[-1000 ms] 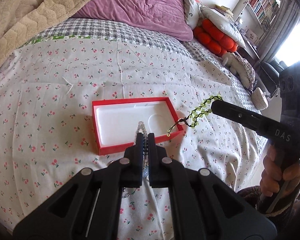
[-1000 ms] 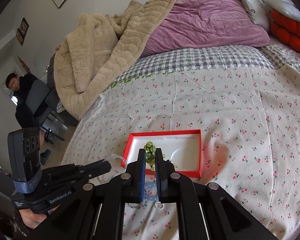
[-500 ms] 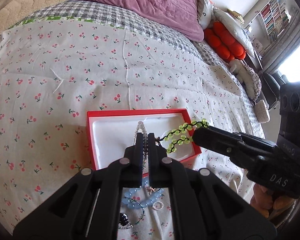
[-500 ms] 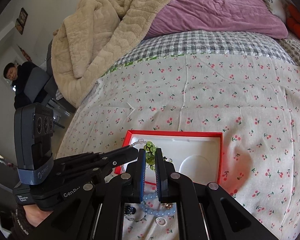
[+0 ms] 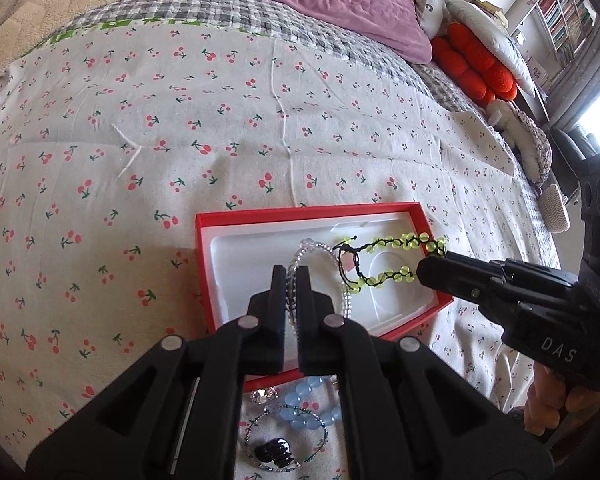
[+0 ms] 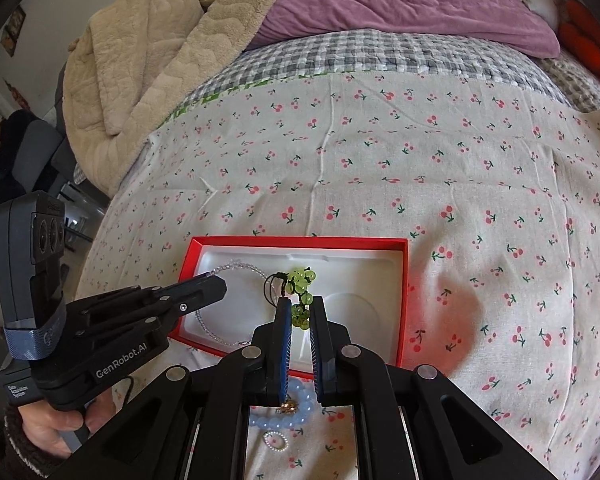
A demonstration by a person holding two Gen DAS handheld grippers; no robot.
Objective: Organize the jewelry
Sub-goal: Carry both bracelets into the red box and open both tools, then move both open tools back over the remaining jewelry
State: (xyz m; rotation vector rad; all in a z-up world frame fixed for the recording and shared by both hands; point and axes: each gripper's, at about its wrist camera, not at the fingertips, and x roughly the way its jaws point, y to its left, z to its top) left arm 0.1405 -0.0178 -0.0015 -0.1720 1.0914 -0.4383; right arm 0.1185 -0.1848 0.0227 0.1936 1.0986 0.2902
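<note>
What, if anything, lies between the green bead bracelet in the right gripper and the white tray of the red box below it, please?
Nothing solid blocks it. The green bead bracelet hangs from the right gripper over the red box. The clear bead bracelet held by the left gripper drapes in the same tray beside it, so they might tangle.

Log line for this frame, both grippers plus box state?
left gripper: shut on clear bead bracelet | right gripper: shut on green bead bracelet | both over red box | blue bead bracelet outside

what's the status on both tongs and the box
Left tongs shut on clear bead bracelet. Right tongs shut on green bead bracelet. Both over red box. Nothing blocking.
</note>
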